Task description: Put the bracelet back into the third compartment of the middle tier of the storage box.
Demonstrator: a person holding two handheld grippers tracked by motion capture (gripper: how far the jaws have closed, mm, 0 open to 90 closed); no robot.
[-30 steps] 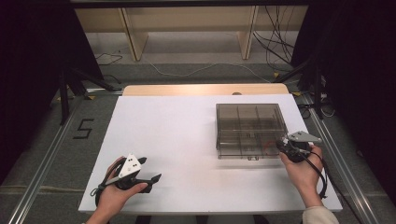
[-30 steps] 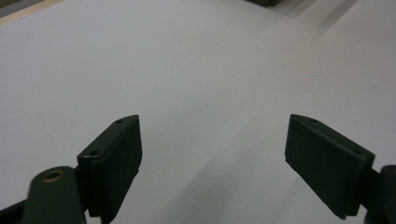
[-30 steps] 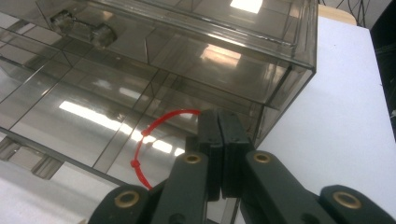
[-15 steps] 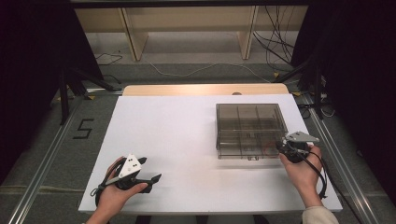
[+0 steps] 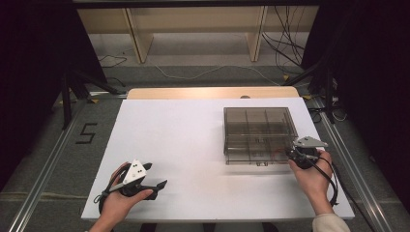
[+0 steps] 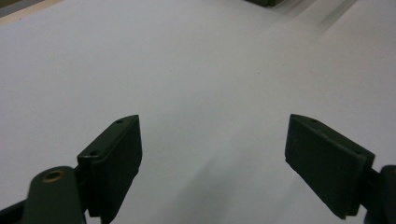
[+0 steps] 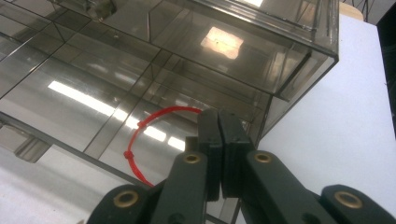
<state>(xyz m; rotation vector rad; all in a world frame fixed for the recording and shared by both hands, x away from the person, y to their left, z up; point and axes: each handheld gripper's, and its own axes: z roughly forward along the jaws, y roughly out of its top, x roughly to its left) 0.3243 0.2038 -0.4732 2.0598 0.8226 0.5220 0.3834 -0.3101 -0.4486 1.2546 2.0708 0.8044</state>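
Right claw [image 7: 219, 154] clenched on red loop [image 7: 140, 135] at box [image 5: 259, 133] near-right corner; box lies fwd-left of it. Left claw [image 6: 212, 163] released, well apart.

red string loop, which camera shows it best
Right gripper view: the red string loop is large and sharp beside the shut right tongs. High view gives a faint red trace; left gripper view faces bare table.

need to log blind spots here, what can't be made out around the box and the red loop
- Red loop: in the right gripper view the shut right gripper covers its near end, so whether the pads pinch it is unclear.
- Smoky box: its contents are too small in the high view.
- Box in the left gripper view: cut off by the top edge beyond the open left gripper.
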